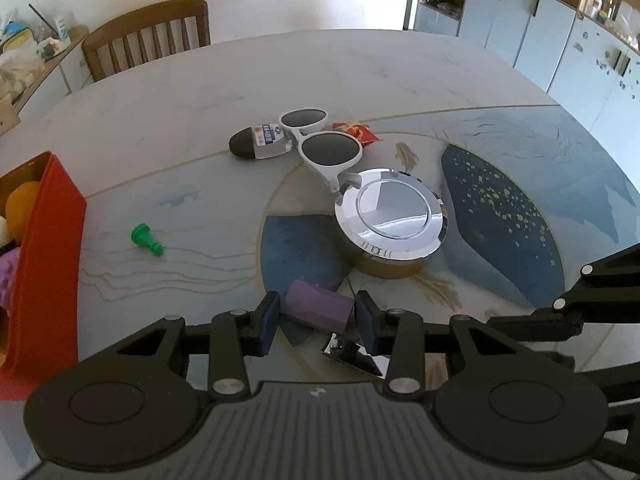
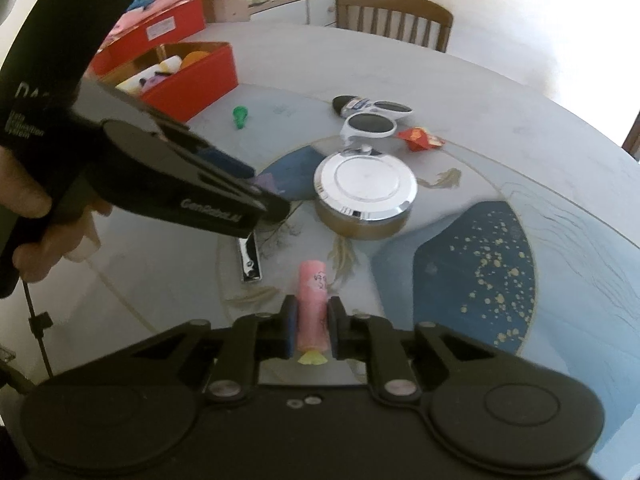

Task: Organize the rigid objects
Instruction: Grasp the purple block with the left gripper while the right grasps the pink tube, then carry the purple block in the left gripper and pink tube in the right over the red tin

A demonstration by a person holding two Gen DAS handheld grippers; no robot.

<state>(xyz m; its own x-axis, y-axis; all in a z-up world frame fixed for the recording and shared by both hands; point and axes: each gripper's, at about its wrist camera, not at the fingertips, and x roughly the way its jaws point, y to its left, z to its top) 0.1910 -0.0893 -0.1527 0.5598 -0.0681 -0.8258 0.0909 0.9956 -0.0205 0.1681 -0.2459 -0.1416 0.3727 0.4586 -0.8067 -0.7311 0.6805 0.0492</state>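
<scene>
My left gripper (image 1: pixel 316 318) is shut on a purple block (image 1: pixel 318 307), low over the table just in front of a round tin with a chrome lid (image 1: pixel 390 220). A shiny nail clipper (image 1: pixel 348 354) lies under the fingers. My right gripper (image 2: pixel 313 328) is shut on a pink cylinder (image 2: pixel 312 296) with a yellow end, above the table. The left gripper shows in the right wrist view (image 2: pixel 256 196) with the purple block (image 2: pixel 266 181) between its fingers. White sunglasses (image 1: pixel 320 138), a black-tipped packet (image 1: pixel 258 142), a red wrapper (image 1: pixel 358 132) and a green pawn (image 1: pixel 146 239) lie on the table.
A red box (image 1: pixel 44 256) with soft toys stands at the left; a second red box (image 2: pixel 160 26) lies behind it. The nail clipper (image 2: pixel 250 260) lies left of the pink cylinder. A wooden chair (image 1: pixel 152 38) stands at the far edge. Cabinets (image 1: pixel 540 28) line the right wall.
</scene>
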